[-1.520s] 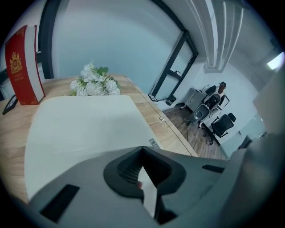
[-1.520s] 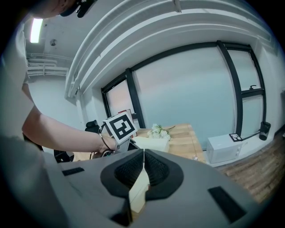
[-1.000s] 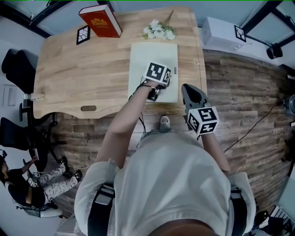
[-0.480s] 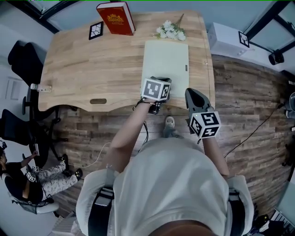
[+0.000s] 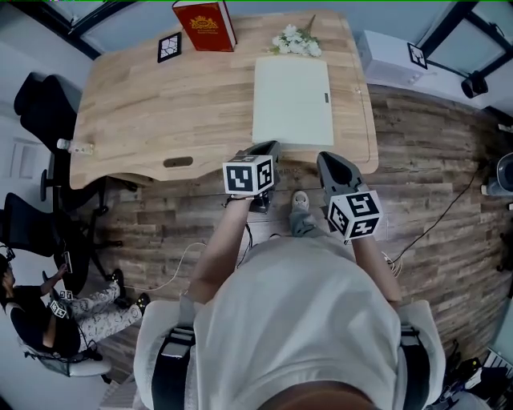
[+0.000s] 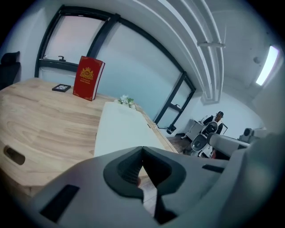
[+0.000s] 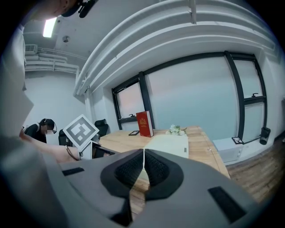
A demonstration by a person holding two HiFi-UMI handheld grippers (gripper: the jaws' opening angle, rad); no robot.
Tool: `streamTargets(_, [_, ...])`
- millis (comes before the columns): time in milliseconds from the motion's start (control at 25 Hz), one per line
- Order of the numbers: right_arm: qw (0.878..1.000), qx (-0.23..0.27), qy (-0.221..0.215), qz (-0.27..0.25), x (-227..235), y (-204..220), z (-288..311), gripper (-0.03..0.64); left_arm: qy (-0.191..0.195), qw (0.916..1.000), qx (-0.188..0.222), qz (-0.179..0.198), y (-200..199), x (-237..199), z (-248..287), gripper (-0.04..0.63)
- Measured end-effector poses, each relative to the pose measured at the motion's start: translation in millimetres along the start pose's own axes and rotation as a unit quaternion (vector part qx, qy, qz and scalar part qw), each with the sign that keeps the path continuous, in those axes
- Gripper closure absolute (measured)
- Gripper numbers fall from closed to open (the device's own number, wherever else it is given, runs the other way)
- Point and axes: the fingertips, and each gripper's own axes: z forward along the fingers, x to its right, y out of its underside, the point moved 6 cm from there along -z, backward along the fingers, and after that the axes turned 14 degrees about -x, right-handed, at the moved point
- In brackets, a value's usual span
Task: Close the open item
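Both pairs of fingers pressed together, empty; I've drawn left gripper (image 5: 266, 149) off the worktop (image 5: 160, 104) (pale folder (image 5: 292, 100) flat, prob. closed).

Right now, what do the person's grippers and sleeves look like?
Both the left gripper and the right gripper are grey, wedge-shaped shells with dark ribbed pads. Each carries a white cube printed with black square markers. The person wears a pale short-sleeved shirt.

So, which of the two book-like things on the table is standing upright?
The red book with the gold emblem on its cover stands upright. The pale green one lies flat.
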Motion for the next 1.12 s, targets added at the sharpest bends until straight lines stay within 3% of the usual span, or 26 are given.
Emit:
streamTargets(640, [1.0,-0.013,-0.025,-0.006,-58,44,-42,0.597,0.005,0.9992,0.036,-0.02,92,24,-81,0.574])
streamTargets(1120, [0.999,-0.019,-0.042,-0.016,-93,67,-62,0.597,-0.001,0.9984,0.036,-0.043,149,28,-113,0.574])
